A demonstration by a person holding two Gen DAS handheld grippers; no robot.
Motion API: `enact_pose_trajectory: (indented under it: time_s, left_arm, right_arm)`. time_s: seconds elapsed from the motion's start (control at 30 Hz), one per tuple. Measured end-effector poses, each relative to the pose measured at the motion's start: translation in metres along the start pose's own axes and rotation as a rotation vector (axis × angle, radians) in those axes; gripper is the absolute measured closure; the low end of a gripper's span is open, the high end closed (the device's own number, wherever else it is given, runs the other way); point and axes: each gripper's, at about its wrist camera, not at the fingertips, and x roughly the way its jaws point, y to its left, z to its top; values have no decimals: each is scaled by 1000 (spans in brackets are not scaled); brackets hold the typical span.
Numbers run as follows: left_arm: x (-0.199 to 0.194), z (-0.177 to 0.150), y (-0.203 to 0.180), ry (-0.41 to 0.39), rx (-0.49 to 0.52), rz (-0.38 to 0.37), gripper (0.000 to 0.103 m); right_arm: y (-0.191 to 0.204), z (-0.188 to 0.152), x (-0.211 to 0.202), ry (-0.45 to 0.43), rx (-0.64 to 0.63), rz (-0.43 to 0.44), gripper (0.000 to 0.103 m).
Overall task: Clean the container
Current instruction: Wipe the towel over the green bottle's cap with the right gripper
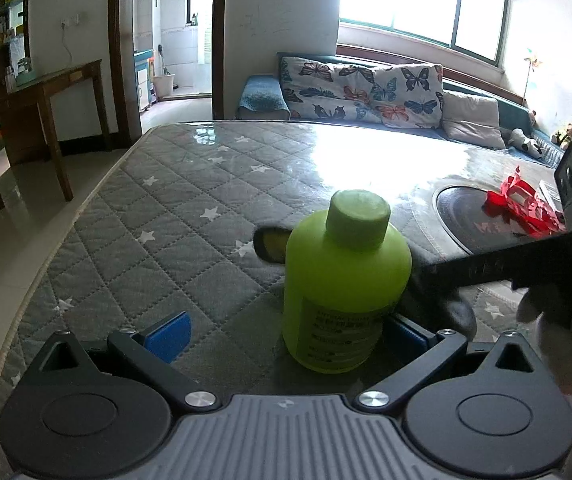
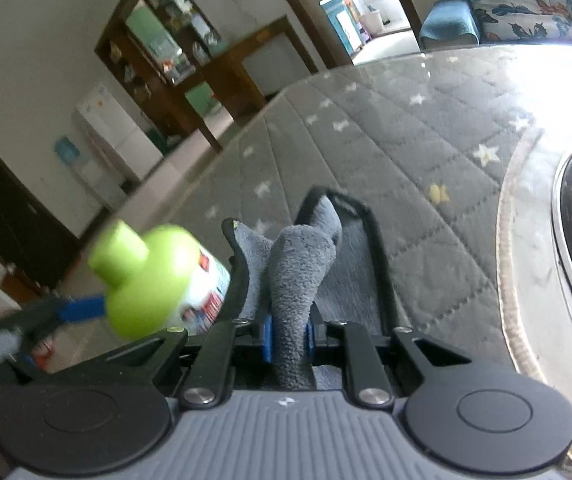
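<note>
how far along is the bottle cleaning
Early. Done: the right tongs have picked up the grey cloth and are shut on it. In hand: the green bottle stands upright on the table between the open left tongs, one pad apart from it, cap on. Left: gripping and wiping; no wiping shows yet.

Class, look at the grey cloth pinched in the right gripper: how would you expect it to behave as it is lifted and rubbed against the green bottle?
The grey cloth is probably floppy: it folds and droops forward from the right gripper. Its fuzzy pile suggests it grips rather than slides. It looks light, so pushing it against the green bottle may tip the bottle unless the left gripper, jaws apart here, steadies it.
</note>
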Motion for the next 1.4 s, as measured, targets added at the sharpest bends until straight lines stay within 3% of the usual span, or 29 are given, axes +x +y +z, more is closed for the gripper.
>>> enact_pose_trajectory:
  time_s: [0.4, 0.6, 0.7, 0.9, 1.27, 1.4]
  left_arm:
    - [-9, -4, 13, 0, -9, 13, 0]
    - [-8, -4, 13, -1, -5, 6, 0]
    - [-8, -3, 12, -1, -3, 3, 0]
    - [-7, -4, 12, 0, -5, 3, 0]
    - [-7, -6, 15, 1, 3, 8, 0]
    - [-9, -8, 21, 5, -5, 18, 0]
  right_arm:
    - [26, -25, -23, 30, -19, 39, 88]
    - [28, 0, -55, -84, 57, 154, 88]
    - [29, 13, -54, -96, 80, 210, 88]
    - [13, 22, -32, -77, 145, 231, 88]
    - [3, 4, 3, 50, 60, 82, 88]
    - [8, -11, -2, 70, 35, 74, 88]
